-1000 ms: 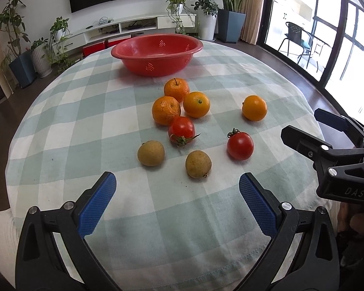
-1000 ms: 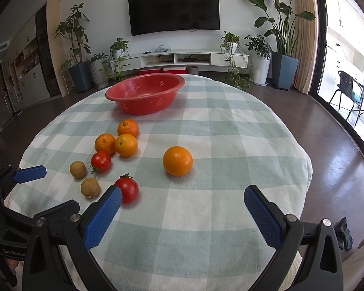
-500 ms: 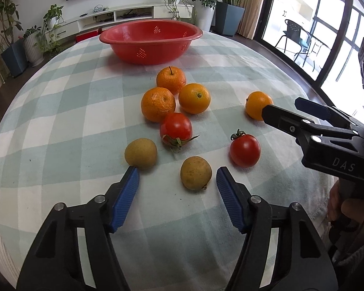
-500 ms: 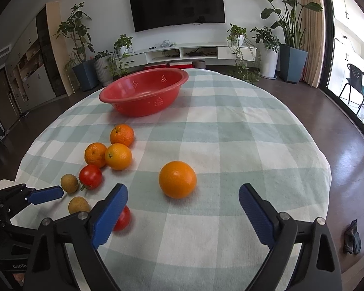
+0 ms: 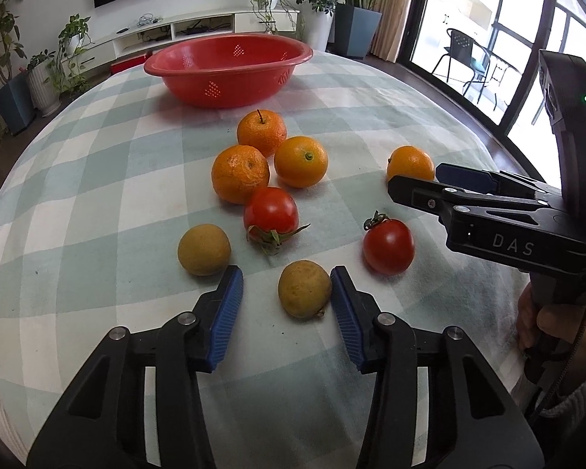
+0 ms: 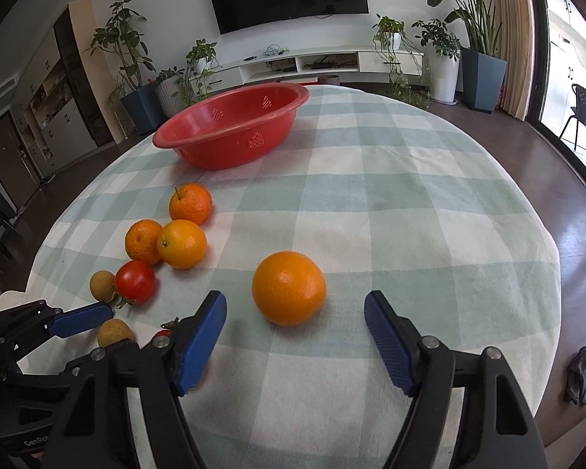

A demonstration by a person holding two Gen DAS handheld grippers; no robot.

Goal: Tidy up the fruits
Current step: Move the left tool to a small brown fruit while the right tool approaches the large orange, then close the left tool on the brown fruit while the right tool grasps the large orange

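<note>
Tongs (image 5: 287,299) flank round, rough-skinned brown fruit (image 5: 304,294).

Four oranges (image 5: 300,161), two tomatoes (image 5: 270,212), two brown fruits (image 5: 304,289) lie before red basket (image 5: 227,68)

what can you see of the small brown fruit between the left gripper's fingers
The small brown fruit is round, tan-yellow, with a dull, speckled skin and a dry stem nub low on its right side. It rests on the checked tablecloth, apart from the other fruit. The left gripper is open around it: the right finger looks at or very near its skin, the left one stands clear. The right wrist view shows only its top.
</note>
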